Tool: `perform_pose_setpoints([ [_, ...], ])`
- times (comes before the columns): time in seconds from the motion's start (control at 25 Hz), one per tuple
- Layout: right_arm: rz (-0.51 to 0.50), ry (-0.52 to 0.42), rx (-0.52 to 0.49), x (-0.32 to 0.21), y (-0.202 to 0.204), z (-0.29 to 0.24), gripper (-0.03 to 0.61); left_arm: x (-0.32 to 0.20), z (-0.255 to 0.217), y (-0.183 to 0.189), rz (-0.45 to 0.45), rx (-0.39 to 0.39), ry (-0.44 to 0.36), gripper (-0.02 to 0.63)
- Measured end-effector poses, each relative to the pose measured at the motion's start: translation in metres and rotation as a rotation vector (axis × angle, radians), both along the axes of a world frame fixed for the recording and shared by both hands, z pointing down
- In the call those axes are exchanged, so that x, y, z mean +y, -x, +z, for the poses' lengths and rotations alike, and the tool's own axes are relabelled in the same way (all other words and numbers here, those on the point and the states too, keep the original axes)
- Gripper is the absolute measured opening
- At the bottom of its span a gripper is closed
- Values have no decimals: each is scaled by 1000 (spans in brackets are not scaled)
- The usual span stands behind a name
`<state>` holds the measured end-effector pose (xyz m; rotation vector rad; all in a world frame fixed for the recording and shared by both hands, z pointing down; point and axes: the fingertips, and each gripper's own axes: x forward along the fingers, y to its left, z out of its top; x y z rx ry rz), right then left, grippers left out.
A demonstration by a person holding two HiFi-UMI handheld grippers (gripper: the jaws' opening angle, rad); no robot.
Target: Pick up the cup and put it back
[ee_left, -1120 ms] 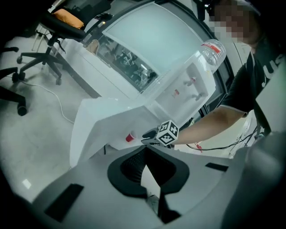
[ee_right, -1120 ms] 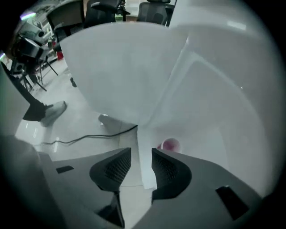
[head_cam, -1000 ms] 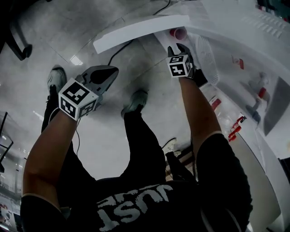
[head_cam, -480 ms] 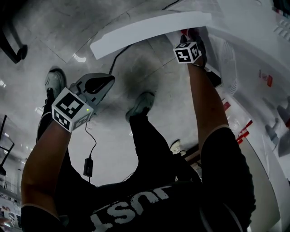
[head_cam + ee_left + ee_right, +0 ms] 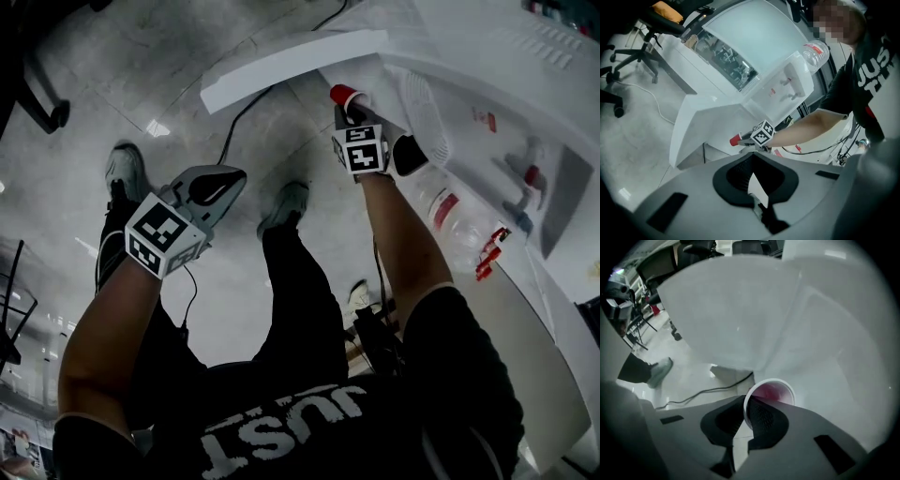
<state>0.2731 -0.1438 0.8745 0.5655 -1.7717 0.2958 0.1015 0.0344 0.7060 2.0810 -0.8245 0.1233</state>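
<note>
The red cup [image 5: 345,95] with a white rim is pinched by its wall in my right gripper [image 5: 354,111], in front of the white water dispenser [image 5: 487,84]. My right gripper's jaws have just been closing, and the cup's rim [image 5: 773,392] stands between them, one pad inside and one outside. In the right gripper view the gripper [image 5: 749,411] points steeply down over the floor. My left gripper [image 5: 225,178] hangs apart at the left above the floor, shut and empty. From the left gripper view [image 5: 757,187] the cup [image 5: 735,140] shows small beyond the marker cube.
A white door panel [image 5: 291,61] juts out from the dispenser at the top. A black cable [image 5: 239,112] runs across the grey floor. A water bottle [image 5: 815,50] sits on the dispenser. An office chair [image 5: 633,51] stands far left. The person's legs and shoes are below.
The right gripper reached up to the cup at the dispenser, closed on it and drew back left and down with it. The left gripper drifted slightly.
</note>
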Motion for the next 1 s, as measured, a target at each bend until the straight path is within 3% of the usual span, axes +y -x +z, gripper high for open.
perform_pose_setpoints([
  [0.24,65,68,-156,63,49,-147,43,-13,-113,23,-47,30,-59,8],
  [0.48,89,68,-357,93,114,-357,43,-28,-268,59,-51,56,-174,9],
  [0.68,134,-26,-527,85,158,-550,43,-41,-405,100,34,39,-288,9],
  [0.84,182,-181,-660,86,186,-689,43,-50,-504,132,165,10,-436,8],
  [1.0,160,-299,-761,107,186,-808,43,-43,-599,128,216,37,-500,8],
])
